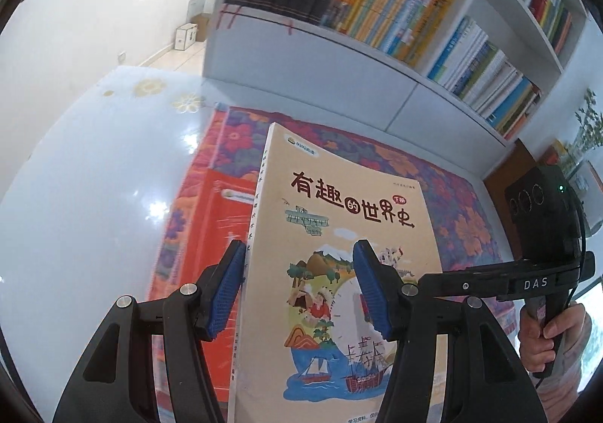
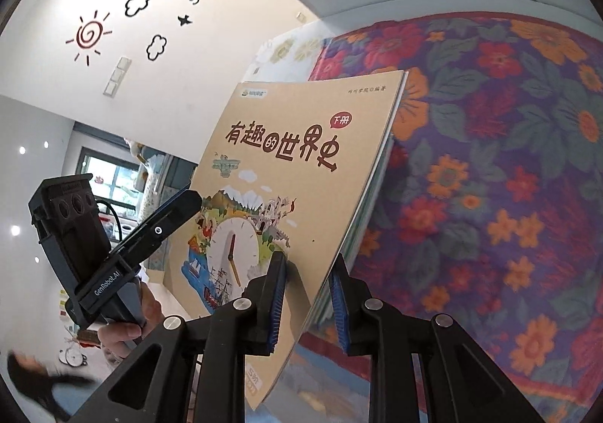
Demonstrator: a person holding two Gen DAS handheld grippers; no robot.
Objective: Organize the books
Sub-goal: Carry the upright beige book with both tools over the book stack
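A tan picture book [image 1: 346,234] with a clock and ships on its cover is held tilted up above a flowered cloth [image 1: 433,174]. My left gripper [image 1: 297,287] straddles its spine edge, its blue pads [image 1: 230,287] apart, one on each side of the book. My right gripper [image 2: 307,297] grips the book's [image 2: 286,159] page edge, both pads against the covers. A red book [image 1: 211,234] lies flat on the cloth, left of the tan book. The right gripper also shows at the right of the left wrist view [image 1: 542,234].
A white bookcase [image 1: 377,57] full of upright books stands behind the cloth. A glossy white tabletop [image 1: 94,197] extends to the left. The flowered cloth [image 2: 508,178] fills the right of the right wrist view. A plant [image 1: 588,129] stands at the far right.
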